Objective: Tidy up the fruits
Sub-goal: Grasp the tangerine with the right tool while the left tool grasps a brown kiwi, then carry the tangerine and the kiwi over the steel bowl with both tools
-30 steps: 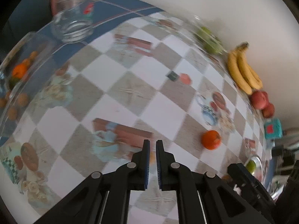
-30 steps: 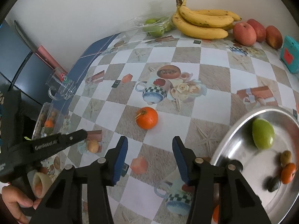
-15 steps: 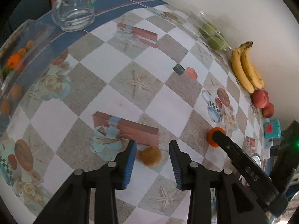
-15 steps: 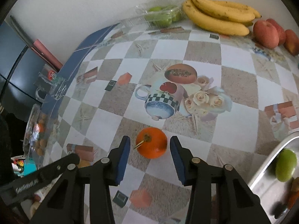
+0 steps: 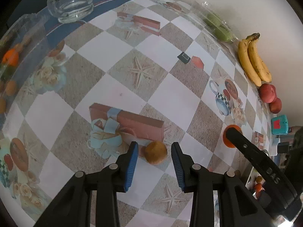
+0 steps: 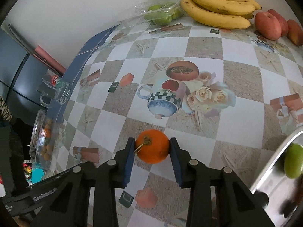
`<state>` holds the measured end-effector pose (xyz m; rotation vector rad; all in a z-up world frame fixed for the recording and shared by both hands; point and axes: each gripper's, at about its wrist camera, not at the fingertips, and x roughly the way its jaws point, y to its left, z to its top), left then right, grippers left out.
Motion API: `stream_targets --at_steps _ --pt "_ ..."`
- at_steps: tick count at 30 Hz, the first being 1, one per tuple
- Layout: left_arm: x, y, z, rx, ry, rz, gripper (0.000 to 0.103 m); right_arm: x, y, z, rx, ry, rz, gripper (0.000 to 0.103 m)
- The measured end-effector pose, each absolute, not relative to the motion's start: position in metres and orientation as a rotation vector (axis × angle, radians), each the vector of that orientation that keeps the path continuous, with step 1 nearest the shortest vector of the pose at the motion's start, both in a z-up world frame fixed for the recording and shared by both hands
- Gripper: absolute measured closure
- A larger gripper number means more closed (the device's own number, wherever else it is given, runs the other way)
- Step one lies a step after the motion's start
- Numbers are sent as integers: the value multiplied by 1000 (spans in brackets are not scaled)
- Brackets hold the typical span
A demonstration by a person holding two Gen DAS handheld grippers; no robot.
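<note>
A small brownish-orange fruit (image 5: pixel 155 152) lies on the patterned tablecloth between the blue pads of my left gripper (image 5: pixel 153 156), which is open, with gaps on both sides. An orange with a short stem (image 6: pixel 152 146) sits on the table between the pads of my right gripper (image 6: pixel 152 147). The pads touch or nearly touch its sides, and the orange still rests on the cloth. In the left wrist view the orange (image 5: pixel 226 139) shows partly behind the right gripper's finger.
Bananas (image 6: pixel 217 9), red peaches (image 6: pixel 268 25) and bagged green fruit (image 6: pixel 161 15) line the far wall. A metal bowl (image 6: pixel 269 172) with a green fruit (image 6: pixel 293 160) is at right. A glass mug (image 6: pixel 56 90) and a clear fruit container (image 6: pixel 41 132) stand at left.
My left gripper opened and moved forward around the small brownish fruit. My right gripper advanced to the orange and narrowed until its pads flank it closely.
</note>
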<state>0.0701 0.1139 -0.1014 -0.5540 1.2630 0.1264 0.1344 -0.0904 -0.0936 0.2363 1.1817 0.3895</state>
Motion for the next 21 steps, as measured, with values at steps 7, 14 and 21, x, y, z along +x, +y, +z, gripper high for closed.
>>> stream_targets --at_steps 7,14,21 --pt "70 106 -101 -562 1264 80 76 123 -106 -80 274 1171 376 65" --pt "66 105 -93 -547 1230 95 76 105 -128 -64 353 1143 346 65" --pt "64 96 -82 -534 1212 102 76 80 -142 -52 366 1135 301 65"
